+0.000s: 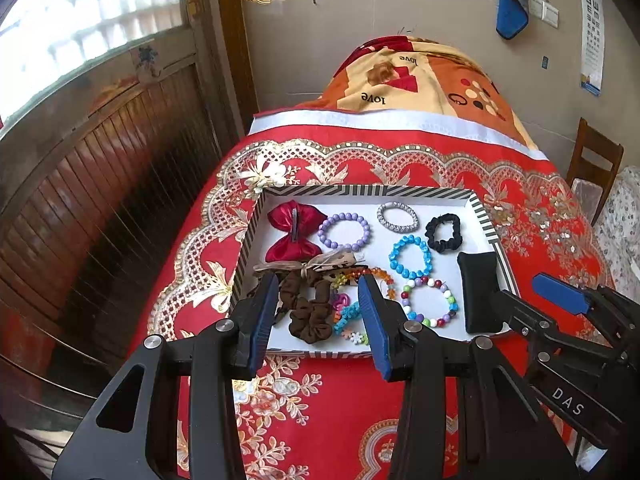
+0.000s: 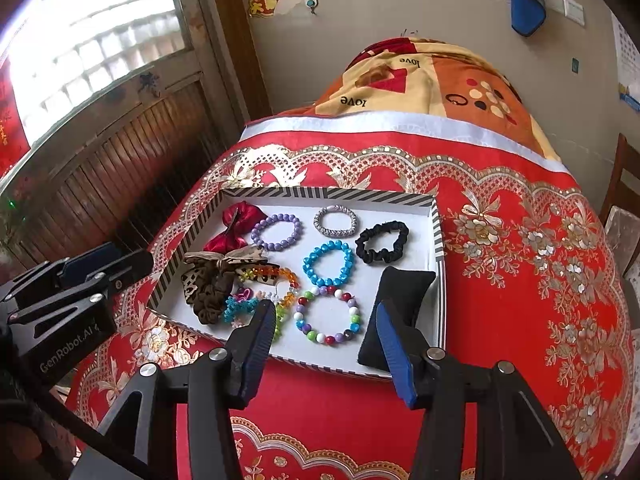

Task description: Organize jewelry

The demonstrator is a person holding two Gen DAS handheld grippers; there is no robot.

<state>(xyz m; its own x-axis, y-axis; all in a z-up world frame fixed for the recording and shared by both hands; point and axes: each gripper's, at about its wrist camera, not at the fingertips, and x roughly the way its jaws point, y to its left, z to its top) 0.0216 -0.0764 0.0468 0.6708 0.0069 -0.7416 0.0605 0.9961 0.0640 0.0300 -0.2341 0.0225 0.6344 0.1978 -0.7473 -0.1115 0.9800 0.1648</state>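
Both claws hover at the near rim of the striped tray (image 1: 486, 212) holding nothing: left gripper (image 1: 318, 304) wide apart, right gripper (image 2: 322, 330) about half spread and opening. Risk: at the tray's near-left corner the brown scrunchie (image 1: 310, 312), patterned bow (image 1: 308, 264) and small charms (image 1: 346, 316) overlap, so one pinch may drag several. Separated bracelets occupy the tray's centre; the black cushion (image 2: 394, 312) rides its right wall.

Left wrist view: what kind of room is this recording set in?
Most likely a room in a home, perhaps a bedroom. A red floral cloth covers the surface under the jewelry tray, a patterned quilt is heaped behind it, and a wooden chair stands by the wall.
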